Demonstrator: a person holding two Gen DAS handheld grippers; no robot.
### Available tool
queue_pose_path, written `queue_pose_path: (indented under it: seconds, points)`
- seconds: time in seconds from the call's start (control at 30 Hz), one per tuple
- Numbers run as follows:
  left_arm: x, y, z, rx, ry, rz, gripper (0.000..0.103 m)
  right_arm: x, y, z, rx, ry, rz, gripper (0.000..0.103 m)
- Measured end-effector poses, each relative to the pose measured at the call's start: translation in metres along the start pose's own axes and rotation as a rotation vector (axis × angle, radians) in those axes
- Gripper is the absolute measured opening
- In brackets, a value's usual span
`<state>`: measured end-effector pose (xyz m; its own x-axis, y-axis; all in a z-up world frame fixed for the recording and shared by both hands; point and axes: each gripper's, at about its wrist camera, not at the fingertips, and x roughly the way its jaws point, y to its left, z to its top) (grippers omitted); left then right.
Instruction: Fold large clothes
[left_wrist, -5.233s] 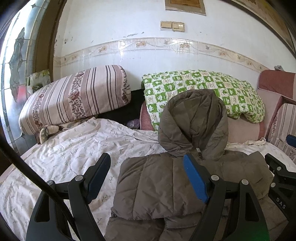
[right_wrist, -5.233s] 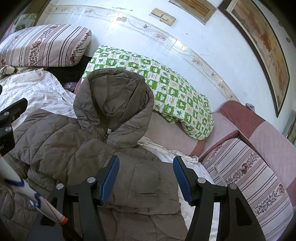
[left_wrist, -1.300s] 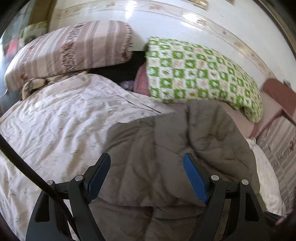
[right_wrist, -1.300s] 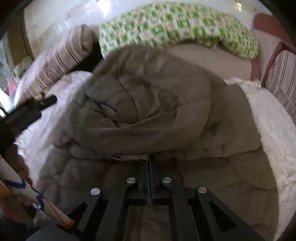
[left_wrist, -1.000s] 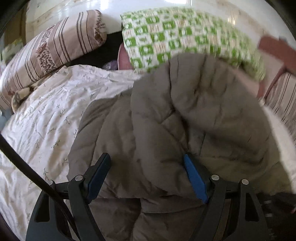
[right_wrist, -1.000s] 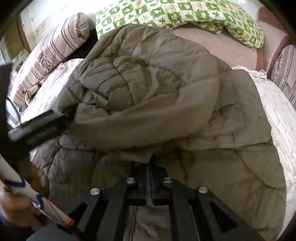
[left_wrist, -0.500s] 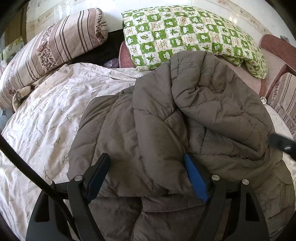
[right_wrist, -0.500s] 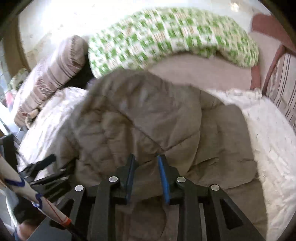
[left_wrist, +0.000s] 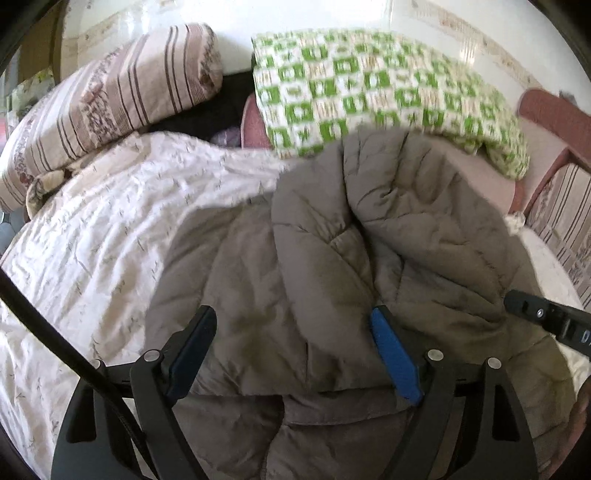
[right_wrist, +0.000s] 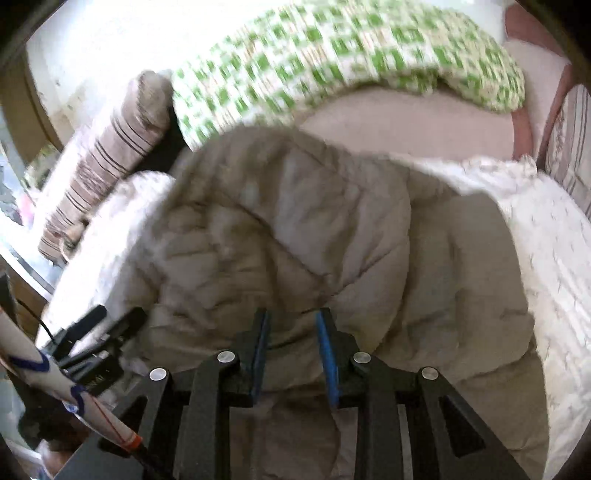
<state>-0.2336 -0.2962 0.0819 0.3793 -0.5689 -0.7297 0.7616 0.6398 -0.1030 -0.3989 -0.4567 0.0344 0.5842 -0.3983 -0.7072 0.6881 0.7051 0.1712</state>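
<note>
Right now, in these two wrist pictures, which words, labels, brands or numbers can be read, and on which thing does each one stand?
"D": white letter on the black body of the right gripper, at the right edge of the left wrist view; the rest is cut off.
White lettering on the black body of the left gripper, in the right wrist view: too blurred to read.
Puffy grey-brown quilted jacket, green-and-white checked pillow, striped pillow: no text visible.

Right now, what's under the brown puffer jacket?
The brown puffer jacket lies folded over itself on the white floral bedsheet, which shows on both sides of it. The jacket's lower layers and the sheet beneath them are covered.
</note>
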Motion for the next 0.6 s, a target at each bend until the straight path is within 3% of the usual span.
queue_pose_path:
  seconds: [0.17,0.47,0.6]
  points:
    - [-0.007,0.002,0.003,-0.011,-0.039,-0.005,0.084,-0.005,0.025,0.014,-0.054,-0.034,0.02,0.028]
    - [0.01,0.004,-0.002,-0.001,0.035,0.014,0.084,0.067,0.023,0.001,-0.01,0.113,0.016,0.029]
    - [0.009,0.004,-0.004,0.001,0.038,0.012,0.084,0.056,0.023,0.003,-0.001,0.096,0.033,0.029]
